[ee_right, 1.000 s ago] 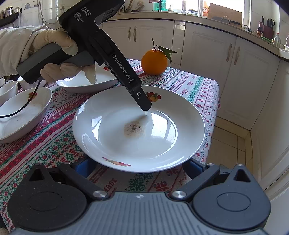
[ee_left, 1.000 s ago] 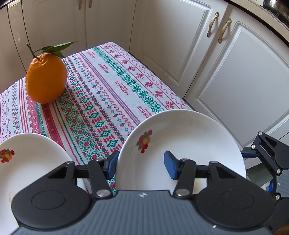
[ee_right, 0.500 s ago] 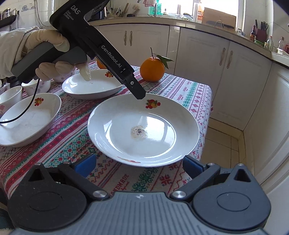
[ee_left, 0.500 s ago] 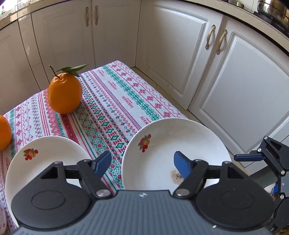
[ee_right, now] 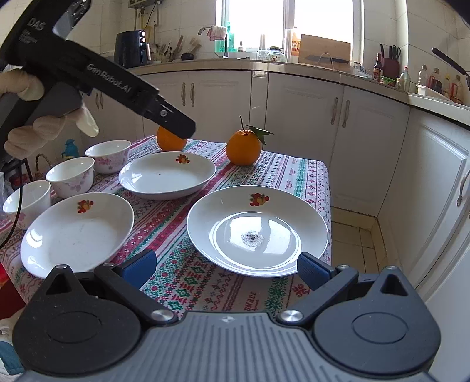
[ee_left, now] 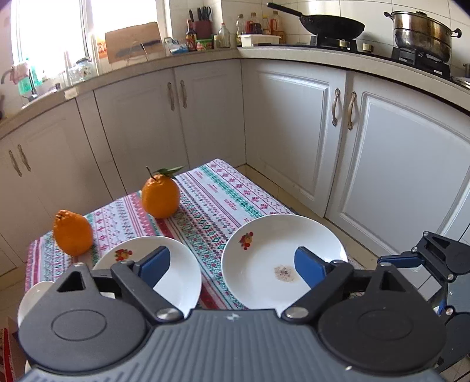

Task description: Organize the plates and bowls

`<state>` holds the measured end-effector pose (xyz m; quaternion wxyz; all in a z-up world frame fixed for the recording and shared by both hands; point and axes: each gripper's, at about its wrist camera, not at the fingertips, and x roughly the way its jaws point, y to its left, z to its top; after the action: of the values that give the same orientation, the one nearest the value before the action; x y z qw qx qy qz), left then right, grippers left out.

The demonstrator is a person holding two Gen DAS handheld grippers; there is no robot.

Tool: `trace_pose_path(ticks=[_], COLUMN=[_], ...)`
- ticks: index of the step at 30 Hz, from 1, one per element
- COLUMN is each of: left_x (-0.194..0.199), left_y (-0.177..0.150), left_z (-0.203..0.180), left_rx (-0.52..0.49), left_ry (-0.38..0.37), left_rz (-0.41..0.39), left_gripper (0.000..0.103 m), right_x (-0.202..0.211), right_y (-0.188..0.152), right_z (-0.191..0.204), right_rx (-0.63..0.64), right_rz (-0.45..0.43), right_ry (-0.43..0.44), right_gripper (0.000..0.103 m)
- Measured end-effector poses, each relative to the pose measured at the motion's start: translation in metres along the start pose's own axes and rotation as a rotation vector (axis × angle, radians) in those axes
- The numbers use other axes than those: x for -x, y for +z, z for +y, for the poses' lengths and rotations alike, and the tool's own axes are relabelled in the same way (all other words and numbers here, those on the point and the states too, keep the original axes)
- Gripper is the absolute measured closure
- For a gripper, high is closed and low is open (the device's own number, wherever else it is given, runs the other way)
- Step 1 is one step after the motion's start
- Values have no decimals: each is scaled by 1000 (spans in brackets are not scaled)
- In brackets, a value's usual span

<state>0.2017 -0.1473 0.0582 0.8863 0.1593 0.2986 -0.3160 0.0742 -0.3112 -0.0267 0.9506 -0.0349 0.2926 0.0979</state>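
Three white fruit-print plates lie on the patterned tablecloth. The stained plate [ee_right: 257, 229] is at the front right corner; it also shows in the left wrist view [ee_left: 279, 261]. A second plate [ee_right: 167, 174] lies behind it, a third plate [ee_right: 77, 232] at the front left. Three small bowls [ee_right: 70, 176] stand in a row on the left. My left gripper [ee_left: 233, 266] is open and empty, raised above the two right plates. My right gripper [ee_right: 226, 269] is open and empty, just before the table's front edge.
Two oranges [ee_right: 243, 147] sit at the far end of the table. White cabinets [ee_left: 293, 123] surround the table closely on the far and right sides. The table's right edge drops to a tiled floor [ee_right: 355, 235]. A wok and pot sit on the stove [ee_left: 332, 25].
Both grippers have pulled back and risen away from the stained plate. The left gripper has lifted off the plate and opened wider. More of the table and kitchen is in view.
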Motion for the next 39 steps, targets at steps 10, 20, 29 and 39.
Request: trace_pose_path(ticks=[10,20,29,39], left_x=[60,85,98,82], left_y=[-65,-129,-178,-217], left_z=[-9,-10,-8,7], left_rx=[13,75,91,157], left_ry=[118,197,214,153], left_rz=[-71,-22,60,145], left_gripper=[8,8,8,8], right_x=[19,21,17,12], right_y=[-11,-19,-17,-7], right_z=[14,22,34,52], right_rx=[-33,-66,-66,-33], right_rz=[-7,5,30,50], right_ry=[19,59,113,137], right_gripper=[0,0,0,0])
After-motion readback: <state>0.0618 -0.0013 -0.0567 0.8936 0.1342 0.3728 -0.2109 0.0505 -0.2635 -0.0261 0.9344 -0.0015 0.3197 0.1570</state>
